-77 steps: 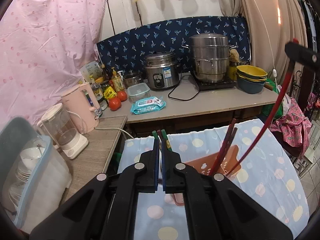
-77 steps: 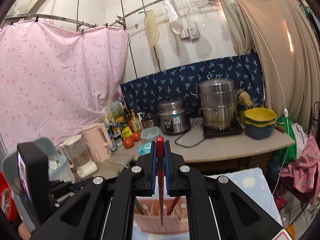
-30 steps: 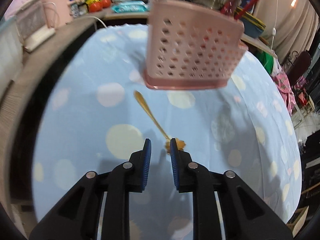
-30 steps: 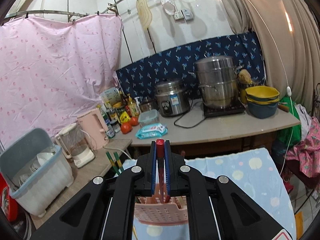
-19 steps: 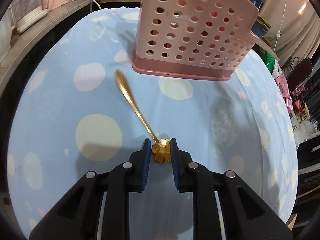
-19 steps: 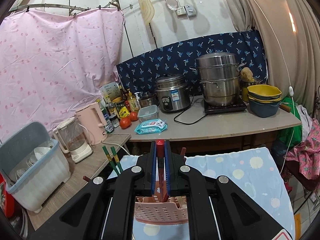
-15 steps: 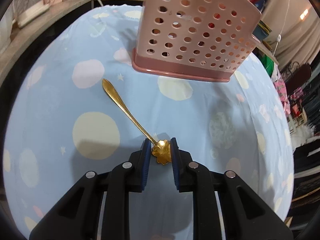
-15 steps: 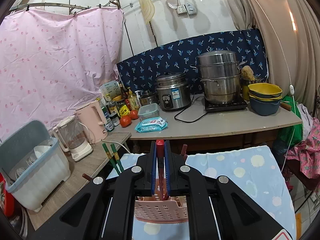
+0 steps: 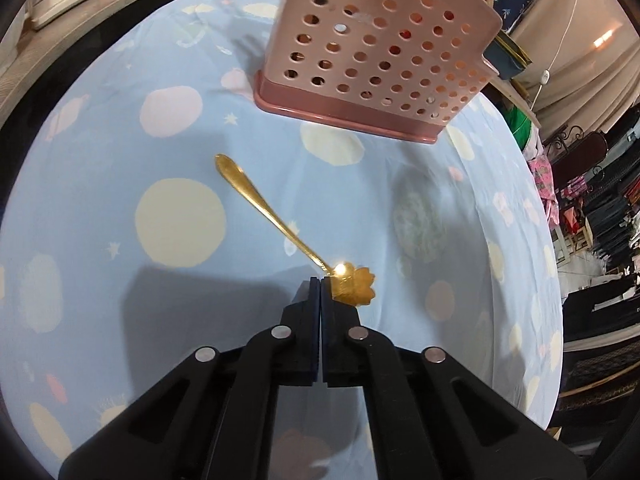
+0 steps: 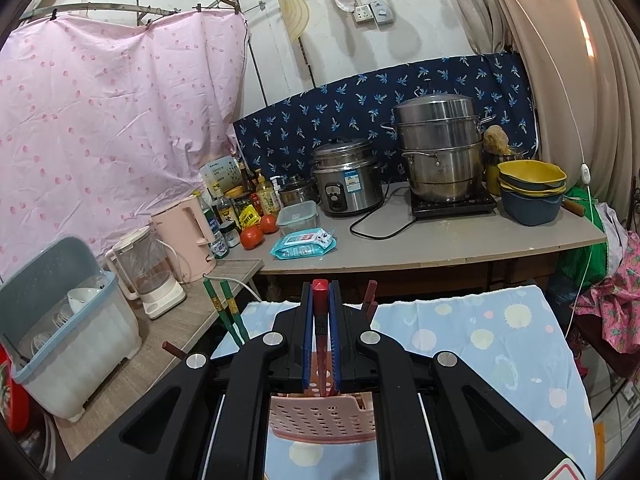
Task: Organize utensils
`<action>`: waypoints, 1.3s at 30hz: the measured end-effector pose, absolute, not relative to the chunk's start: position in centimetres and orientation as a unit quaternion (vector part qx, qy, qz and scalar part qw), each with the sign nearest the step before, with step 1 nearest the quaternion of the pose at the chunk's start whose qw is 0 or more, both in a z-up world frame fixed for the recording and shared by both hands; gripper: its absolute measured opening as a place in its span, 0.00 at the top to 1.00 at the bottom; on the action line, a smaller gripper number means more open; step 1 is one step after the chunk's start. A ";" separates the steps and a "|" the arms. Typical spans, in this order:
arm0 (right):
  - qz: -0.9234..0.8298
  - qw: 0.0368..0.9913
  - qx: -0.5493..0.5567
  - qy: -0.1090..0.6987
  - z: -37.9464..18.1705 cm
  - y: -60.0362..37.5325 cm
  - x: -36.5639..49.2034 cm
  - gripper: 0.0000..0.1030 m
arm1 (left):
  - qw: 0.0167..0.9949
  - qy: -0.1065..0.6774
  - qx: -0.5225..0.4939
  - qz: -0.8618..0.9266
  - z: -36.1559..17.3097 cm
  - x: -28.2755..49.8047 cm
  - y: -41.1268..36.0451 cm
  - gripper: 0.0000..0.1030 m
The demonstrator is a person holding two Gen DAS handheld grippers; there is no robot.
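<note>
A gold spoon (image 9: 276, 220) with a flower-shaped bowl lies on the blue spotted cloth (image 9: 120, 128), in front of the pink perforated utensil holder (image 9: 372, 52). My left gripper (image 9: 320, 280) points down at it. Its jaws are closing and the pads meet with no gap. The spoon's bowl rests against the right fingertip's outer side, not between the pads. My right gripper (image 10: 320, 292) is shut on a red chopstick (image 10: 320, 287) whose lower end reaches down into the holder (image 10: 322, 416). Green chopsticks (image 10: 228, 314) and dark red ones (image 10: 370, 298) stand in it.
Behind the clothed table runs a counter (image 10: 440, 248) with a rice cooker (image 10: 346, 178), a steel steamer pot (image 10: 440, 152), stacked bowls (image 10: 530, 188), tomatoes and bottles. At the left stand a pink kettle (image 10: 184, 228), a blender and a dish bin (image 10: 60, 320).
The left jaws have closed, and the spoon's bowl, which sat between the pads, now lies just right of the tips. The left view has rolled a little. The right gripper keeps the red chopstick.
</note>
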State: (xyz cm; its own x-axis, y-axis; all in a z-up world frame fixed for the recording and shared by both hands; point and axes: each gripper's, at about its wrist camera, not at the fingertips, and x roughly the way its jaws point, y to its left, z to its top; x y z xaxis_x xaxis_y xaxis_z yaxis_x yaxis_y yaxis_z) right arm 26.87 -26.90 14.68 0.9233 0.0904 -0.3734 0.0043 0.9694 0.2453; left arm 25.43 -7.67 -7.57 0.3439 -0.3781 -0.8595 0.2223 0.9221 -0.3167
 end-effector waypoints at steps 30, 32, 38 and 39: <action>0.039 0.922 0.152 0.354 3.1 -26.8 20.7 0.71 | 0.868 0.486 0.032 -0.095 -5.6 24.1 -6.7 0.57; 0.050 0.903 0.158 0.396 -0.2 -25.6 20.2 0.78 | 0.873 0.478 0.045 -0.082 -5.4 24.0 -6.4 0.57; 0.086 0.875 0.170 0.445 -5.5 -22.1 20.7 0.82 | 0.874 0.477 0.054 -0.071 -5.8 24.1 -5.7 0.57; 0.088 0.873 0.170 0.448 -5.8 -21.8 20.9 0.82 | 0.874 0.477 0.056 -0.070 -5.8 24.1 -5.6 0.57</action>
